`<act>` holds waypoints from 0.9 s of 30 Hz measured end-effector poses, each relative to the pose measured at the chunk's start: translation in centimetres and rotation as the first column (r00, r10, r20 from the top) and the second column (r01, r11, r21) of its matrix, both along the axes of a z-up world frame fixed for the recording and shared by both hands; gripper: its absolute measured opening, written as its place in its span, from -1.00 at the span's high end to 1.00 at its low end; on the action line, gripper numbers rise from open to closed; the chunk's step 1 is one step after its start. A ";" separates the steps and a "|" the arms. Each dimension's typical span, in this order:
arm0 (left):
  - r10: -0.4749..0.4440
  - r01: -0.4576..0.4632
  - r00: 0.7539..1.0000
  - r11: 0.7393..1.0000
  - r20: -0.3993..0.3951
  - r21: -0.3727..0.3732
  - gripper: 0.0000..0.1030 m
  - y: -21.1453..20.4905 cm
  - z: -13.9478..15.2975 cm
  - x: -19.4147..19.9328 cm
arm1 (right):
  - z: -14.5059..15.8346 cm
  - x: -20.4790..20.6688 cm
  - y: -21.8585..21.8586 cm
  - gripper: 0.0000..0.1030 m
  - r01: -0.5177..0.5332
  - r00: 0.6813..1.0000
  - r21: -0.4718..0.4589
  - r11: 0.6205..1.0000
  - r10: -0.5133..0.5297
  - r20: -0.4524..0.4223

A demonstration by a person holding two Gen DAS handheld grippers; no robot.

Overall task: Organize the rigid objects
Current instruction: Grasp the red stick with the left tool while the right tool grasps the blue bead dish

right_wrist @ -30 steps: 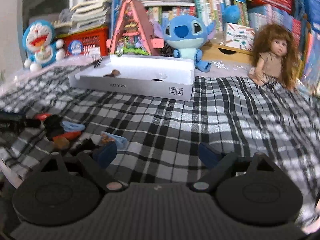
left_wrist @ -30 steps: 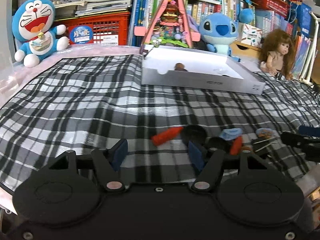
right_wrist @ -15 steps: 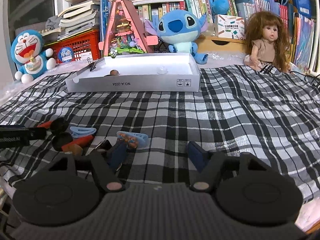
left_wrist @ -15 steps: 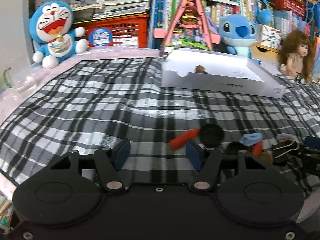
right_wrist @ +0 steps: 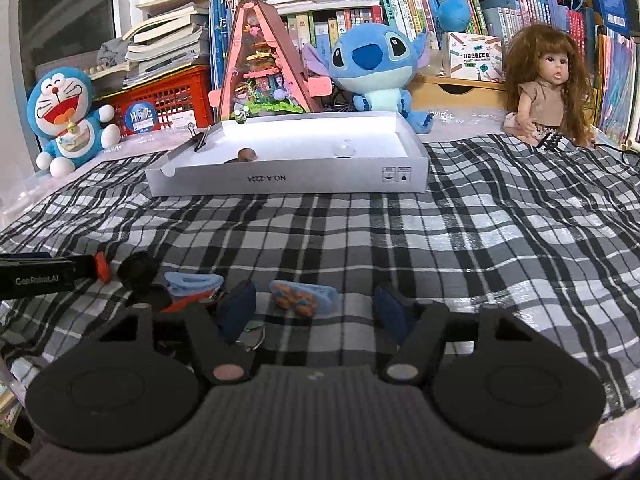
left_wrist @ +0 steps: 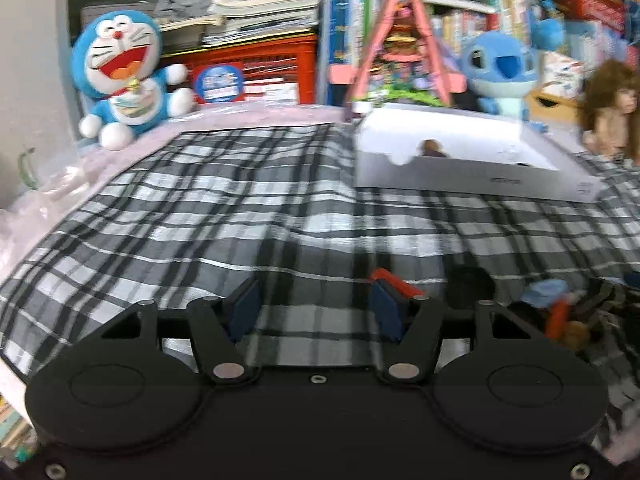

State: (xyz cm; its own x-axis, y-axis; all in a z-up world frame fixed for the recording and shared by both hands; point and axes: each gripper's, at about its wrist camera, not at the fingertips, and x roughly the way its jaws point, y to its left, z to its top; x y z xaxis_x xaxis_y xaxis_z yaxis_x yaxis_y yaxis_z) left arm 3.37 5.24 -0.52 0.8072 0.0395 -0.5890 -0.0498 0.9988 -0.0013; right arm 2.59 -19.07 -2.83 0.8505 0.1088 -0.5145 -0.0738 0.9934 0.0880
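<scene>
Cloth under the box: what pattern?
Black, grey and white plaid cloth; clearest in the right wrist view.

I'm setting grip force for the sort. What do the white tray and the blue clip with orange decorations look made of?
White tray: likely matte cardboard, judging by its thin folded walls and printed label. Blue clip: probably smooth hard plastic, given its even colour and moulded orange shapes, though the finish is hard to tell.

Two blue clips [right_wrist: 194, 283], one white box [right_wrist: 288, 178], perhaps two black caps [right_wrist: 138, 268].
</scene>
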 end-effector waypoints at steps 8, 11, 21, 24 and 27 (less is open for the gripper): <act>-0.146 0.145 0.989 0.989 0.038 0.034 -0.38 -1.1 0.0 -1.6 | -0.1 0.5 0.8 -0.46 0.016 1.000 0.012 1.000 -0.016 0.012; -0.179 0.175 0.982 0.982 0.057 0.064 -0.38 -1.7 0.0 -1.7 | -0.2 0.6 1.0 -0.46 0.025 1.000 0.012 1.000 -0.025 0.017; -0.263 0.261 0.962 0.965 0.074 0.034 0.41 -2.3 -0.8 -0.9 | -0.6 0.6 1.4 -0.42 0.035 0.999 -0.011 0.999 -0.034 0.041; -0.239 0.237 0.968 0.971 0.074 0.032 0.74 -2.4 -0.9 -1.2 | -0.7 0.3 1.6 -0.05 0.052 0.997 -0.019 0.998 -0.051 0.055; -0.231 0.231 0.970 0.973 0.071 0.009 0.80 -2.4 -0.5 -1.4 | -0.7 0.1 1.5 0.17 0.057 0.996 -0.015 0.998 -0.056 0.063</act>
